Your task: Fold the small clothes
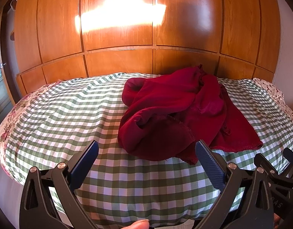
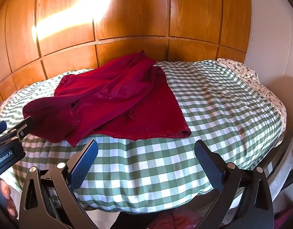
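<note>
Two grippers splayed | left gripper (image 2: 5, 133) label "GenRobot.AI" | red garment (image 2: 115, 103) crumpled

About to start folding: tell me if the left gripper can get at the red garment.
Probably yes: the left gripper is open, the red garment lies crumpled just ahead, nothing between them.

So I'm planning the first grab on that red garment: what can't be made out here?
- Red garment: crumpled in both views; its own folds hide its type, sleeves and collar.
- Garment's near corner, left wrist view: behind a finger of the open left claw.
- Right claw: open, empty.
- Bed near edge: hidden by the claw frames.
</note>
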Motion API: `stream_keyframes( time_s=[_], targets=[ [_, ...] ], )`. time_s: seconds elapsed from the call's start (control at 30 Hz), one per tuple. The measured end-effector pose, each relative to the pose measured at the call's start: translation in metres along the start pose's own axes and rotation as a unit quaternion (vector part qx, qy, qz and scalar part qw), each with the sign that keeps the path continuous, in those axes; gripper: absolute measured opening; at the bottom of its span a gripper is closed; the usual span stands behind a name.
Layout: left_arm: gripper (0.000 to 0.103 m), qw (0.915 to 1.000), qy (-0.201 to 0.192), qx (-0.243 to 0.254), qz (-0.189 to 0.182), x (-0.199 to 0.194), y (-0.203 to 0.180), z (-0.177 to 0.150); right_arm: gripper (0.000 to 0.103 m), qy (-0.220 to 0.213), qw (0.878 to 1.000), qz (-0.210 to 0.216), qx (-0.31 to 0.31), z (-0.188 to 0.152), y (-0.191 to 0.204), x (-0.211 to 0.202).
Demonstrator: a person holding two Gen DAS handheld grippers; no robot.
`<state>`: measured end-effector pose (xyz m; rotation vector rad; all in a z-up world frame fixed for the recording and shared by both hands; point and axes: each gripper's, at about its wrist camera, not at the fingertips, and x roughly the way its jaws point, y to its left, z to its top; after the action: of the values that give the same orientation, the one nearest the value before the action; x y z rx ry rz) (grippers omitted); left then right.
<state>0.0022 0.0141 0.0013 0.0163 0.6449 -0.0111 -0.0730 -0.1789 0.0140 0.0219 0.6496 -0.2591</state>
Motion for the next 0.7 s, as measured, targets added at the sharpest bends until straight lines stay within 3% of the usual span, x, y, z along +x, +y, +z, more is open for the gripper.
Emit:
stream_keyframes(
  time_s=[0.7],
  targets=[
    [0.101,1.0,-0.002,0.001,0.0,-0.0016,0.0002,-0.0003,0.1,0.003,1.0,0.002,-0.001,-0.0012,0.0006,0.0018]
  ],
)
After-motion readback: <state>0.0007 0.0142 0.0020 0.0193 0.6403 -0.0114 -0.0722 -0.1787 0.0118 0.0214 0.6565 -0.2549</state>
